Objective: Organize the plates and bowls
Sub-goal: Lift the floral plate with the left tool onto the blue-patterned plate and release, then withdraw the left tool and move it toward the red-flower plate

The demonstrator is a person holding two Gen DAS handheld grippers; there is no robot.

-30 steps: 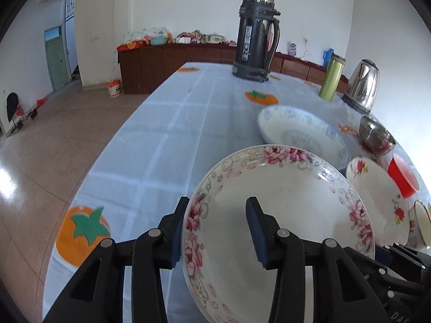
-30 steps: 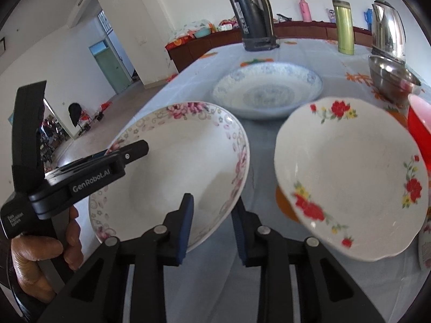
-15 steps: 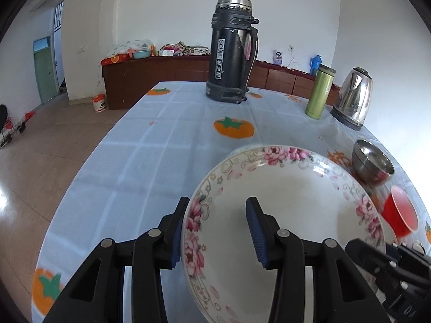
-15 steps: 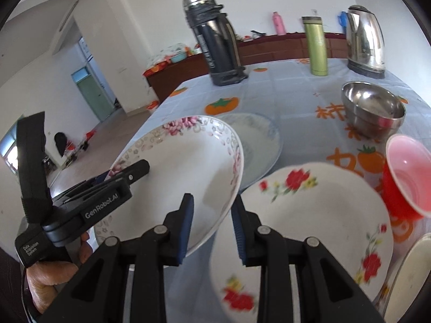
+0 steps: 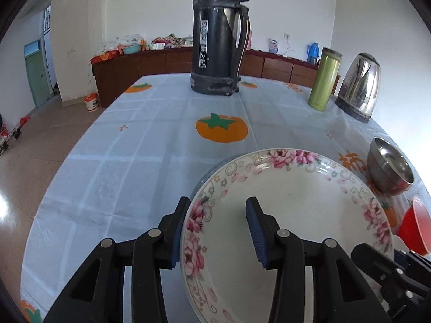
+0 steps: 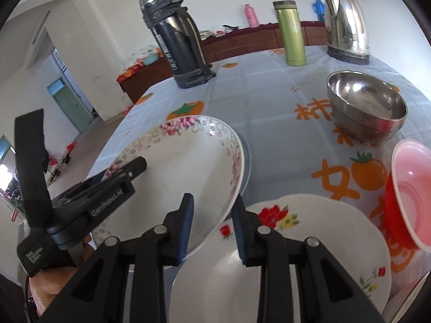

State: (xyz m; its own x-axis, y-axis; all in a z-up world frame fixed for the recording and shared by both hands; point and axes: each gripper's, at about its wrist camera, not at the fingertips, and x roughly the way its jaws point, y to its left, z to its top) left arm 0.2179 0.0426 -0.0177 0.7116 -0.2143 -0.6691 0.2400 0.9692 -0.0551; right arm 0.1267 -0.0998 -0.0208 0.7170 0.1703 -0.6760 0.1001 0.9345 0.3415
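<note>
A white plate with a pink flower rim [image 5: 296, 215] [image 6: 177, 177] is held by both grippers above the table. My left gripper [image 5: 215, 226] straddles its left rim, one finger under and one over. My right gripper [image 6: 212, 223] straddles its right rim the same way. Under the plate a blue-patterned plate [image 6: 246, 158] shows only as a thin edge. A white plate with red flowers [image 6: 309, 242] lies to the right, below my right gripper. A steel bowl [image 6: 366, 107] and a red and pink bowl [image 6: 406, 193] stand further right.
A tall black thermos [image 5: 219, 35], a green flask [image 5: 324, 78] and a steel kettle [image 5: 359, 86] stand at the far end of the table. The tablecloth [image 5: 134, 148] is pale blue with orange fruit prints. The table's left edge drops to the floor.
Both grippers have carried the pink-flowered plate forward across the table, over the blue-patterned plate, which is now almost hidden beneath it. The thermos looks much nearer.
</note>
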